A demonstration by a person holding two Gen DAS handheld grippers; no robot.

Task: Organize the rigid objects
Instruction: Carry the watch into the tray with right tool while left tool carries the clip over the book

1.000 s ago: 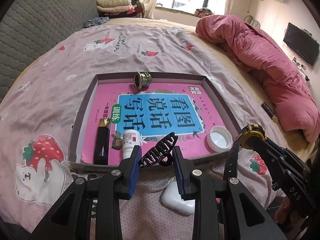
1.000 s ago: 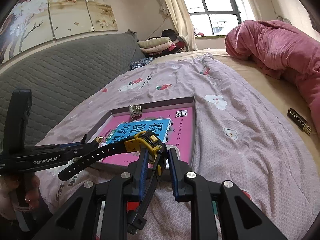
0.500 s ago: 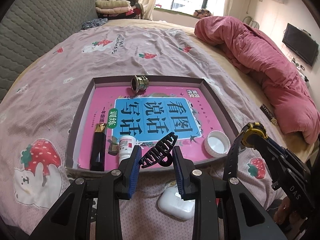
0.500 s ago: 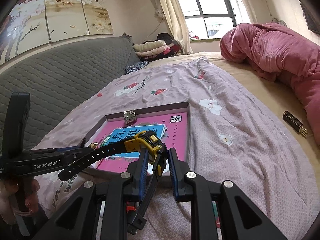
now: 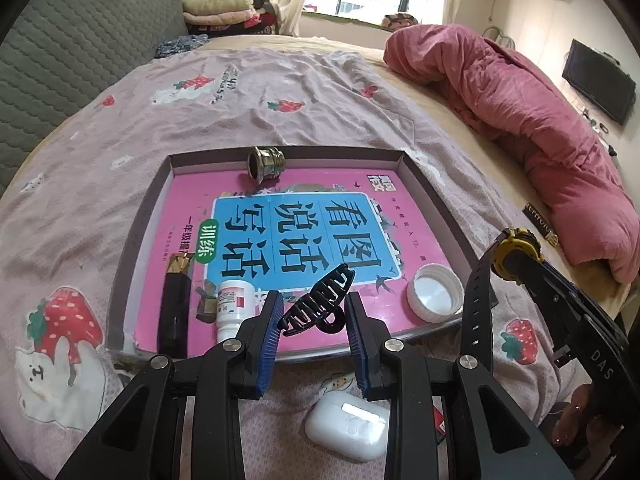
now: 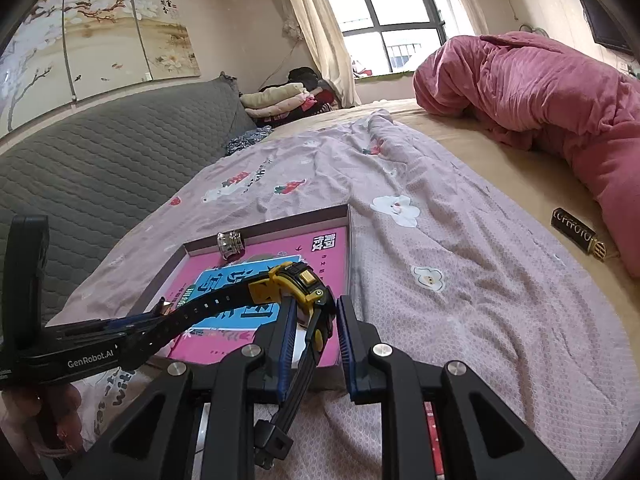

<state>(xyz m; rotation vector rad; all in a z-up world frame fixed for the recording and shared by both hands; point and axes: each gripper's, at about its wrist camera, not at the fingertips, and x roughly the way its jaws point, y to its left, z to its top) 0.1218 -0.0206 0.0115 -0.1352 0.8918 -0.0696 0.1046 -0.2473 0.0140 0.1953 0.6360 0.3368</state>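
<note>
My left gripper point(image 5: 314, 312) is shut on a black hair claw clip point(image 5: 316, 306), held above the near edge of a shallow tray point(image 5: 280, 152) lined with a pink and blue book cover. My right gripper point(image 6: 316, 320) is shut on a yellow and black wristwatch point(image 6: 300, 284), whose strap hangs out to the left and down. In the left wrist view the watch point(image 5: 516, 248) is held to the right of the tray. A brass fitting point(image 5: 266, 162), a black tube point(image 5: 174, 312), a small white bottle point(image 5: 234, 304) and a white cap point(image 5: 434, 292) lie in the tray.
A white earbuds case point(image 5: 348, 426) lies on the bedsheet just in front of the tray. A black bar with gold lettering point(image 6: 576, 234) sits on the bed at the right beside a pink duvet point(image 6: 540, 92). A grey padded headboard point(image 6: 100, 168) runs along the left.
Both grippers have drawn back and up a little from the tray, so more of the earbuds case shows. The clip and the watch have stayed in their grips.
</note>
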